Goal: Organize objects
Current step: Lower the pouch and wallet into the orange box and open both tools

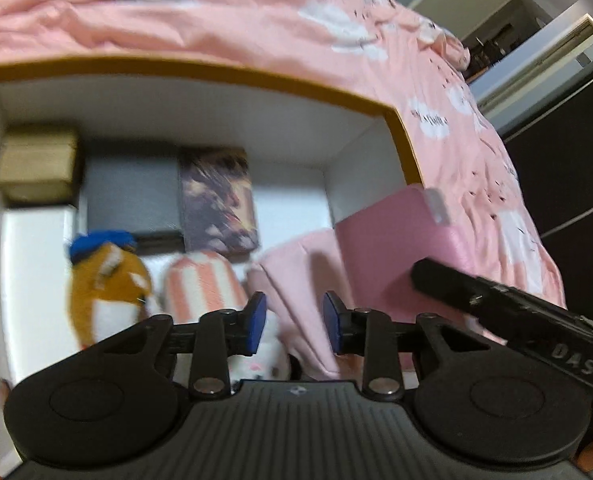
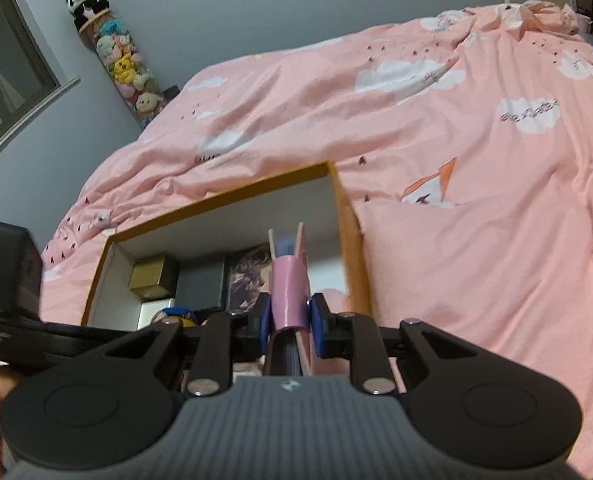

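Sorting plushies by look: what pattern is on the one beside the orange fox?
Pink-and-white stripes on the striped plush, clearest in the left wrist view.

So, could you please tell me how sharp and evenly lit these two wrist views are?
Left wrist view: motion blur smears the gold box and orange plush, while the left tongs stay sharp. Right wrist view: steadier, with the pink notebook crisp between the right tongs; fisheye bends the storage box rim in both.

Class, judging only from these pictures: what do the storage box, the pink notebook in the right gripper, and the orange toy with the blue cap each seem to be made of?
Storage box: probably cardboard, matte; thin flat walls, mustard outside, white inside.
Pink notebook: cover looks like smooth faux leather or plastic; slight sheen on its strap.
Orange toy: plush fabric, fuzzy and soft-edged.
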A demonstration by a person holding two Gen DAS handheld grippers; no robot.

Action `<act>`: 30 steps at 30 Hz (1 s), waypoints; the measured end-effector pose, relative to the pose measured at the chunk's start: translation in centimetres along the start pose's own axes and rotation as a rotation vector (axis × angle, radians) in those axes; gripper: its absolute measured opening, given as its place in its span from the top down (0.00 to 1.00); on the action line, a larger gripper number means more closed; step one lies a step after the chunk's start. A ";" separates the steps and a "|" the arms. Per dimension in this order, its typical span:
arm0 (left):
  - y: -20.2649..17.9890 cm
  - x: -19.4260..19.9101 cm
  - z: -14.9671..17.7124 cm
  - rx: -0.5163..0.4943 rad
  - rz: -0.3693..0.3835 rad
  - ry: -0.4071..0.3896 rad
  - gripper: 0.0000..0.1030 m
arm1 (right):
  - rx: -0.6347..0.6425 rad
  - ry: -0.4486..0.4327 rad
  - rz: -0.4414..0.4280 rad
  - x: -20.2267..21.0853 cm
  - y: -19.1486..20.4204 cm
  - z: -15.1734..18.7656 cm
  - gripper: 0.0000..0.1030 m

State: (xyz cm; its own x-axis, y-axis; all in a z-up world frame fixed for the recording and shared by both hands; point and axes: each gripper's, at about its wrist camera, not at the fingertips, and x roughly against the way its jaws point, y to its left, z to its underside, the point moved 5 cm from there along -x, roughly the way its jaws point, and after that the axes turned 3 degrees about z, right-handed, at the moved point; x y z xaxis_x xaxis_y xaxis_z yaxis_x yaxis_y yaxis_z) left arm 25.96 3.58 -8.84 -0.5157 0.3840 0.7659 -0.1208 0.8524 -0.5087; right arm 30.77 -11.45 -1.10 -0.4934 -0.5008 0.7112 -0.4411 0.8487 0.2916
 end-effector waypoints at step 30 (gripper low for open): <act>0.8 0.7 0.8 -0.062 -0.053 -0.036 0.69 | 0.734 0.136 0.318 -3.8 5.3 3.3 0.49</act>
State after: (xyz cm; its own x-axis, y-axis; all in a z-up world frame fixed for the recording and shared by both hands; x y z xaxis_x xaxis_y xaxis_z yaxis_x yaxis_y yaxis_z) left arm 24.81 4.25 -9.03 -0.5398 0.3255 0.7763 -0.0964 0.8922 -0.4412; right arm 27.79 -5.61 -4.35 -0.6035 -0.1887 0.7747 -0.6976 0.5956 -0.3983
